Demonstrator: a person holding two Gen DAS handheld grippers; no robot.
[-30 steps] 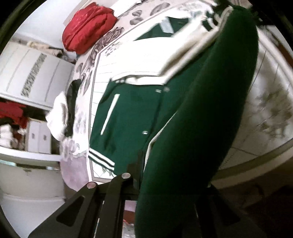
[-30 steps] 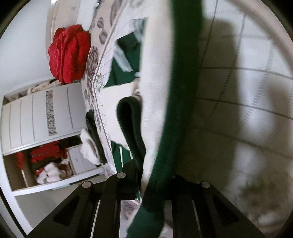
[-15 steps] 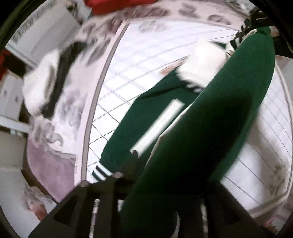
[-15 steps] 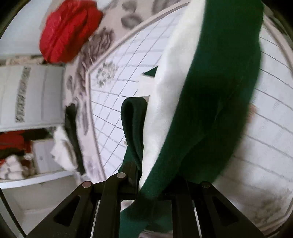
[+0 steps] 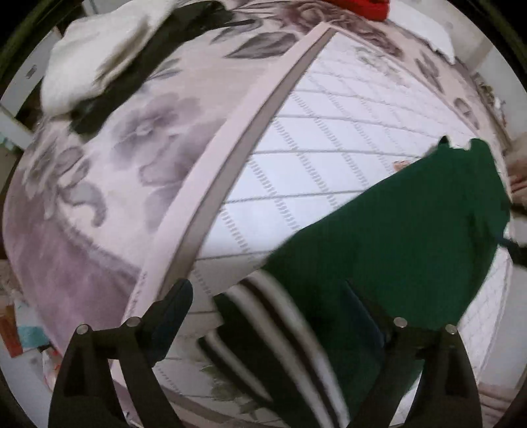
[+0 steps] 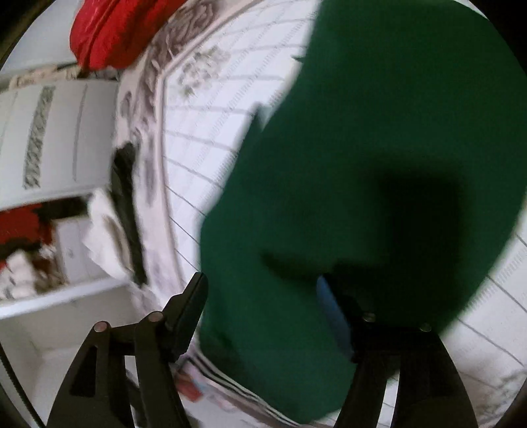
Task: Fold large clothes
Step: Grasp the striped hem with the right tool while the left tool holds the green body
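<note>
A dark green jacket (image 5: pixel 395 237) with a black-and-white striped hem (image 5: pixel 290 332) lies on the white quilted bed cover (image 5: pixel 329 138). My left gripper (image 5: pixel 268 306) is open just above its striped hem, with cloth between the spread fingers. In the right wrist view the green jacket (image 6: pixel 362 164) fills most of the frame. My right gripper (image 6: pixel 263 296) is open over it, with the jacket lying between and under the fingers. A striped edge (image 6: pixel 237 385) shows at the bottom.
A white and black pile of clothes (image 5: pixel 108 56) lies at the bed's far left edge. A red bundle (image 6: pixel 112 29) sits at the far end of the bed. A white wardrobe (image 6: pixel 49 138) and shelves stand beyond the bed.
Both grippers held the lifted jacket shut between their fingers; now both have opened and the jacket lies flat on the bed. Both views swung downward.
</note>
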